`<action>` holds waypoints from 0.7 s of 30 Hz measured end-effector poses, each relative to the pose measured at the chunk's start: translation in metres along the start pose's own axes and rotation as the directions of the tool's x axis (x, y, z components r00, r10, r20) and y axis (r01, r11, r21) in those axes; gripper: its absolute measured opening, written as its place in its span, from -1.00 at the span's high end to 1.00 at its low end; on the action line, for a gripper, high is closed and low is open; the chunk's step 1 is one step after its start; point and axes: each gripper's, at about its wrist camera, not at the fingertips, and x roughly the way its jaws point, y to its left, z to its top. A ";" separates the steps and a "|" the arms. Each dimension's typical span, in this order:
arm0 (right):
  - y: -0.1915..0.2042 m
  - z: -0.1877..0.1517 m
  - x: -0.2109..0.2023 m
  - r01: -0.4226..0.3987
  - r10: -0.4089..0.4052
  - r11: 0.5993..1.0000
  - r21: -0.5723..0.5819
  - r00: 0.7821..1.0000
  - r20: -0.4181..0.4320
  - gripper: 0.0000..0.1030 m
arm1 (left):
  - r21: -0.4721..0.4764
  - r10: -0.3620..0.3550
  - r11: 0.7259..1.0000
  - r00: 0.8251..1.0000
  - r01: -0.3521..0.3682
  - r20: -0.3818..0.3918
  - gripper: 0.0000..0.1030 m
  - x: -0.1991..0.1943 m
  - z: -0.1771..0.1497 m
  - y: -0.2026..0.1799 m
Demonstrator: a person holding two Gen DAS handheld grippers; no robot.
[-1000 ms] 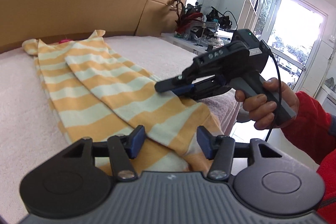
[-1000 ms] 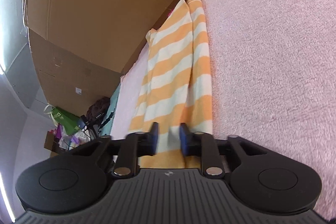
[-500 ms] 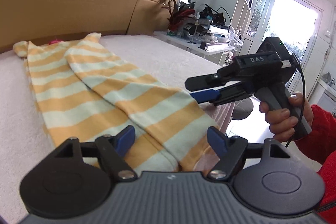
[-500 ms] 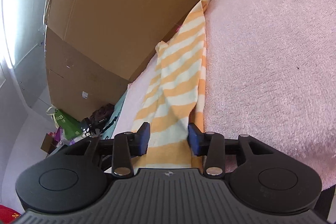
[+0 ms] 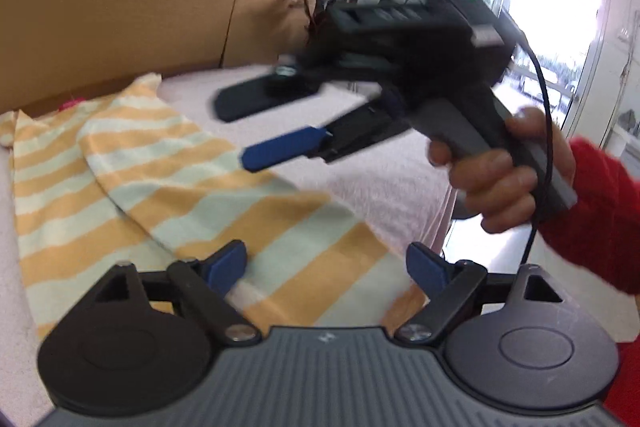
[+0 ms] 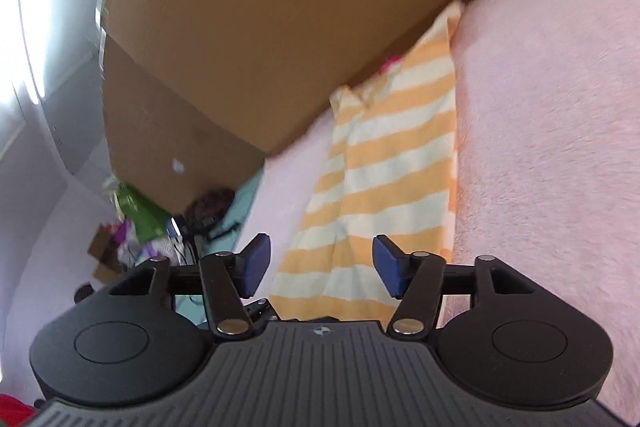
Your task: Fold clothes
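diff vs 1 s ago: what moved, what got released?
The right gripper let go of the striped garment: its jaws have just been opening, and it lifted clear of the cloth. The left gripper has also just been opening, over the near hem, pads off the fabric. The garment lies folded lengthwise on the pink blanket, as before.

Orange-and-pale-green striped garment (image 5: 132,187), folded lengthwise, lying flat on pink fleece, far end near cardboard
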 end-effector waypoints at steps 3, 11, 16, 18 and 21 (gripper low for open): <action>-0.014 0.045 0.046 0.054 -0.056 0.998 -0.037 0.998 -0.036 0.18 | 0.056 0.029 0.998 1.000 -0.029 0.012 -0.84 -0.004 -0.007 -0.008; -0.085 0.167 0.097 0.081 -0.111 0.981 0.177 0.980 0.167 0.35 | 0.164 0.085 0.982 0.996 -0.089 0.031 -0.98 -0.001 -0.020 -0.027; -0.094 0.168 0.073 -0.071 0.014 0.964 0.256 0.976 0.217 0.12 | 0.121 0.040 0.992 0.999 -0.041 0.013 -0.97 -0.007 -0.012 -0.016; -0.080 0.154 0.063 -0.116 0.079 0.970 0.212 0.981 0.179 -0.14 | 0.101 0.018 0.995 0.999 -0.022 0.040 -0.96 -0.016 -0.008 -0.010; -0.064 0.132 0.072 -0.151 0.149 0.972 0.178 0.989 0.025 -0.32 | 0.064 -0.047 0.997 0.997 0.043 0.064 -0.97 -0.021 -0.003 -0.001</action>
